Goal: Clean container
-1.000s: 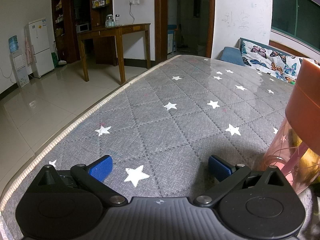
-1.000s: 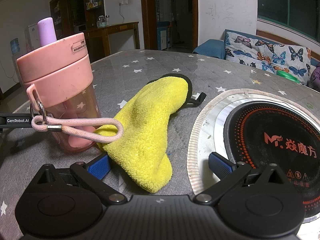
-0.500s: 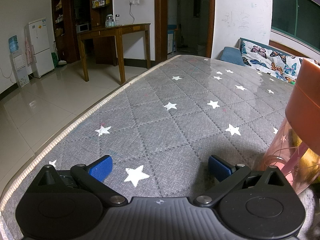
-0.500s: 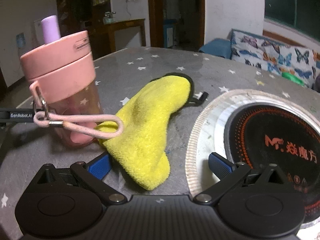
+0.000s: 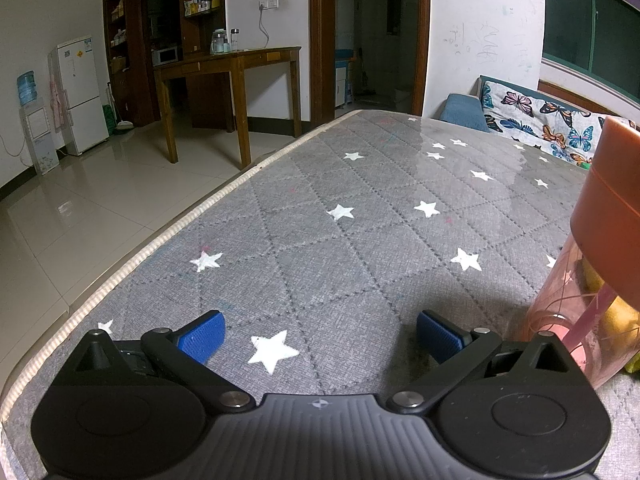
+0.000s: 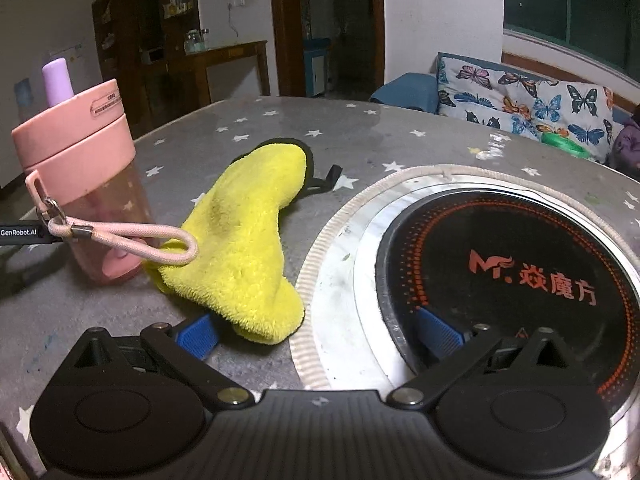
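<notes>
A pink bottle with a pink lid, a lilac spout and a cord loop stands upright on the grey star-patterned table cover. A yellow fluffy cloth lies just right of it, one end close to my right gripper, which is open and low over the table with the cloth's near end between its fingers. In the left wrist view the same bottle rises at the right edge, just right of my open left gripper, which holds nothing.
A round black induction cooktop in a metal ring is set into the table at the right. The table's piped edge runs along the left, with tiled floor beyond. A butterfly-print cushion lies behind.
My right gripper has shifted rightward and forward, so the cloth's end now sits between its fingers and the cooktop is nearer. The left gripper has not moved.
</notes>
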Demonstrator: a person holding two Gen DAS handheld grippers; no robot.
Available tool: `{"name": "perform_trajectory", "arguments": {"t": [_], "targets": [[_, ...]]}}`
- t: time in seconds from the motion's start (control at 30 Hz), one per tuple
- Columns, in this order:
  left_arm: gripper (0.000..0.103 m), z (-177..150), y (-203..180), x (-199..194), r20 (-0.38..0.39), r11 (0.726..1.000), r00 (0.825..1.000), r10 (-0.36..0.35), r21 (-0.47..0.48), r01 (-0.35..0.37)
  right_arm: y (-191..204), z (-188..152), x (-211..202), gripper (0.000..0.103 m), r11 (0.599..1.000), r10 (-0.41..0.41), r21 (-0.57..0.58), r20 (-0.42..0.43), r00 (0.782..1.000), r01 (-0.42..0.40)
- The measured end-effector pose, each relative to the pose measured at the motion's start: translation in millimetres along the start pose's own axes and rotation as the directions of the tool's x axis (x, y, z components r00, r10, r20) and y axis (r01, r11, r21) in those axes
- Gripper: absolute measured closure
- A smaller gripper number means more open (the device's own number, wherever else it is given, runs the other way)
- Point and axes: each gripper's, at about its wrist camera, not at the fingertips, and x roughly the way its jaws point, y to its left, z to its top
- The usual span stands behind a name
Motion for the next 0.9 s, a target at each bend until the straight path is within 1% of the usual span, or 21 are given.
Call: {"name": "perform_trajectory", "arguments": {"t": [0.9], "targets": [[0.0, 0.1, 0.0, 0.3, 0.0, 1.0, 1.0, 0.0, 0.0, 0.0, -2.1, 0.6, 2.2, 0.0, 1.0, 0.0, -0.006, 0.004, 1.0, 0.0]]}}
